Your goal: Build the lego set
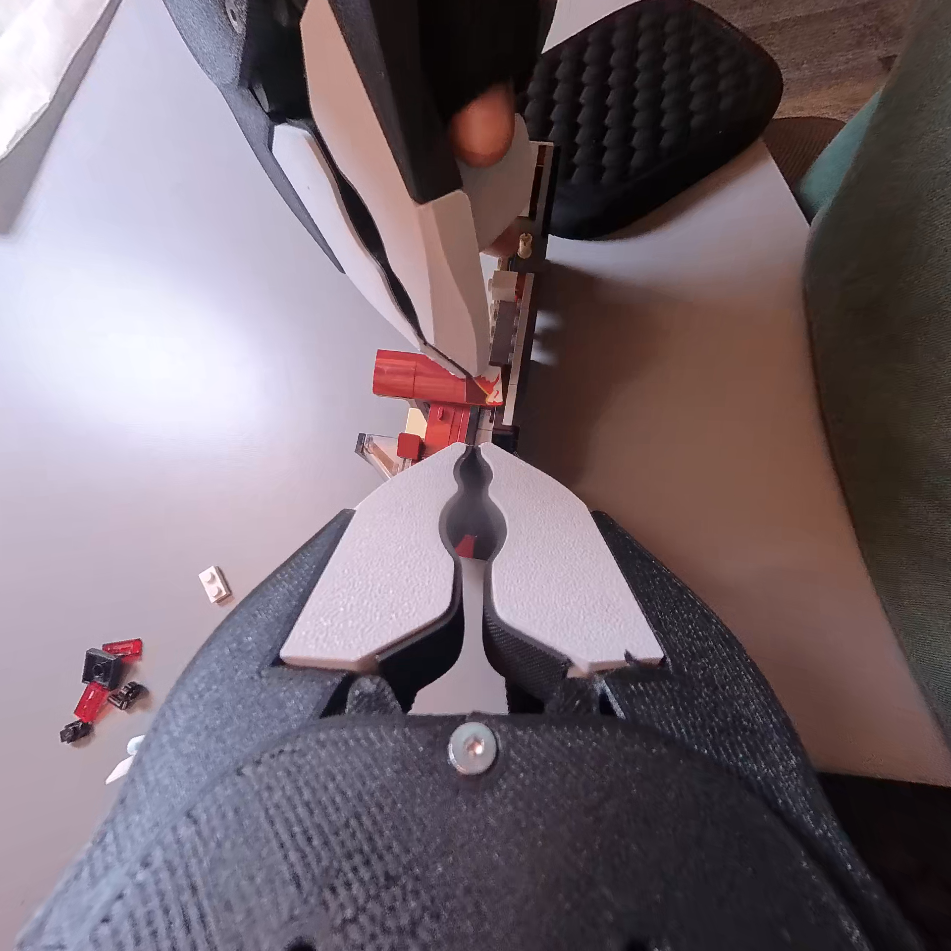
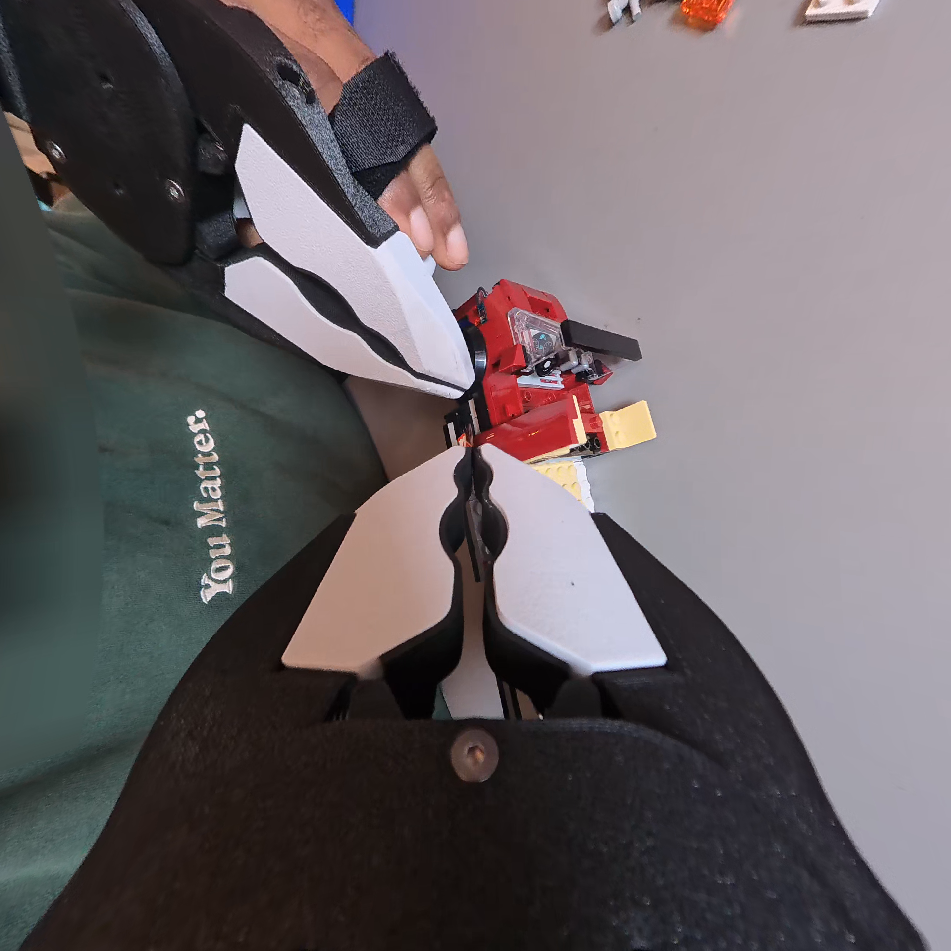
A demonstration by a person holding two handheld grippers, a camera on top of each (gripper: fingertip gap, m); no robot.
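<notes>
Two-finger left gripper (image 1: 472, 450): textured black printed body, pale grey finger plates with wavy black inner edges, silver hex screw (image 1: 472, 747) at centre. Right gripper (image 2: 472, 450): same black shell, white plates, dark screw (image 2: 473, 755). Black fingerless glove (image 1: 478, 67) on one hand; black fabric strap (image 2: 383, 118) across other. Dark green sweatshirt (image 2: 154, 411) with pale embroidered lettering.
</notes>
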